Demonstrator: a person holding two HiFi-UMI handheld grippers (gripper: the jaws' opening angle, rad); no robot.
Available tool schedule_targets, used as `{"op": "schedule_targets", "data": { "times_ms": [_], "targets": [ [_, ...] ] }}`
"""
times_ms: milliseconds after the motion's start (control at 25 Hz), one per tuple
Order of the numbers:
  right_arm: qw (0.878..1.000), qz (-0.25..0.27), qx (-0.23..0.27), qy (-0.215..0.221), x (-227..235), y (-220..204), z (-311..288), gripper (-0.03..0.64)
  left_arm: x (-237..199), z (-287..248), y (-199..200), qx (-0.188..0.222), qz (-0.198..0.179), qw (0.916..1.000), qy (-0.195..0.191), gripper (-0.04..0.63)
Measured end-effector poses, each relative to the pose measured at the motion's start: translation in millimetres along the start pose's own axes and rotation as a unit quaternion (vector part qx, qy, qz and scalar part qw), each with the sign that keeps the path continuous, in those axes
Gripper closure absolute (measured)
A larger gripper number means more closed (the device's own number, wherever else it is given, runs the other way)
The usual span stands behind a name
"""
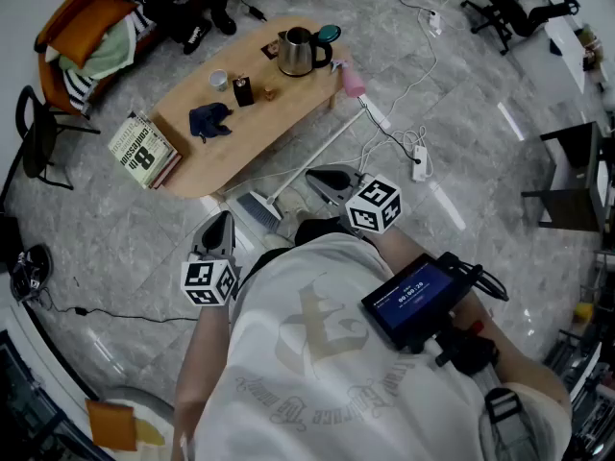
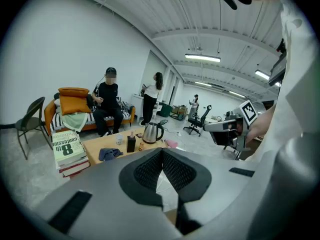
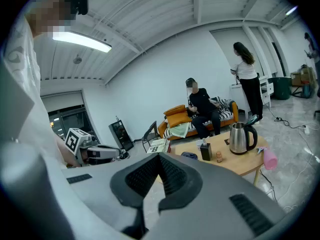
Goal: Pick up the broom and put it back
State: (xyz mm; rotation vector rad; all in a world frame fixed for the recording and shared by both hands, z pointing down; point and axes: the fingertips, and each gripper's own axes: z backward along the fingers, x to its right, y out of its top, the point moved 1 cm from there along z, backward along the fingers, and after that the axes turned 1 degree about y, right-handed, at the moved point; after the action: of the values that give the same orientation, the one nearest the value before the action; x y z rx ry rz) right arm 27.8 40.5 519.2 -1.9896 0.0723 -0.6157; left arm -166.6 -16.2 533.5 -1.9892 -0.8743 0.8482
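Observation:
The broom [image 1: 258, 209] lies on the grey floor beside the low wooden table [image 1: 288, 104]. Its brush head is nearest me and its white handle [image 1: 322, 152] runs up and right toward a pink piece [image 1: 353, 82] at the table's end. My left gripper [image 1: 220, 219] hovers just left of the brush head, shut with nothing in it. My right gripper [image 1: 315, 177] is over the handle's lower part, also shut and holding nothing. In the left gripper view the jaws [image 2: 161, 153] meet at the tip; in the right gripper view the jaws [image 3: 159, 156] do too. Neither touches the broom.
On the table stand a kettle [image 1: 297, 52], a cup [image 1: 219, 80], a dark box [image 1: 243, 91] and a blue cloth [image 1: 209, 120]. A stack of books [image 1: 142, 150] leans at its left end. A power strip [image 1: 419, 162] and cables lie right of the broom. A person sits on the orange sofa [image 2: 75, 109].

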Motion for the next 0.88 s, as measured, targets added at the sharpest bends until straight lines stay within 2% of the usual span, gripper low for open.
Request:
{"op": "schedule_targets", "data": {
  "times_ms": [280, 880],
  "targets": [
    [1.000, -0.005, -0.001, -0.009, 1.0, -6.9, 6.5, 0.600, 8.7, -7.9, -0.6, -0.001, 0.001, 0.9998, -0.019, 0.583],
    [1.000, 0.012, -0.004, 0.010, -13.0, 9.3, -8.8, 0.600, -0.1, 7.8, 3.2, 0.009, 0.018, 0.9998, -0.003, 0.583]
  ]
}}
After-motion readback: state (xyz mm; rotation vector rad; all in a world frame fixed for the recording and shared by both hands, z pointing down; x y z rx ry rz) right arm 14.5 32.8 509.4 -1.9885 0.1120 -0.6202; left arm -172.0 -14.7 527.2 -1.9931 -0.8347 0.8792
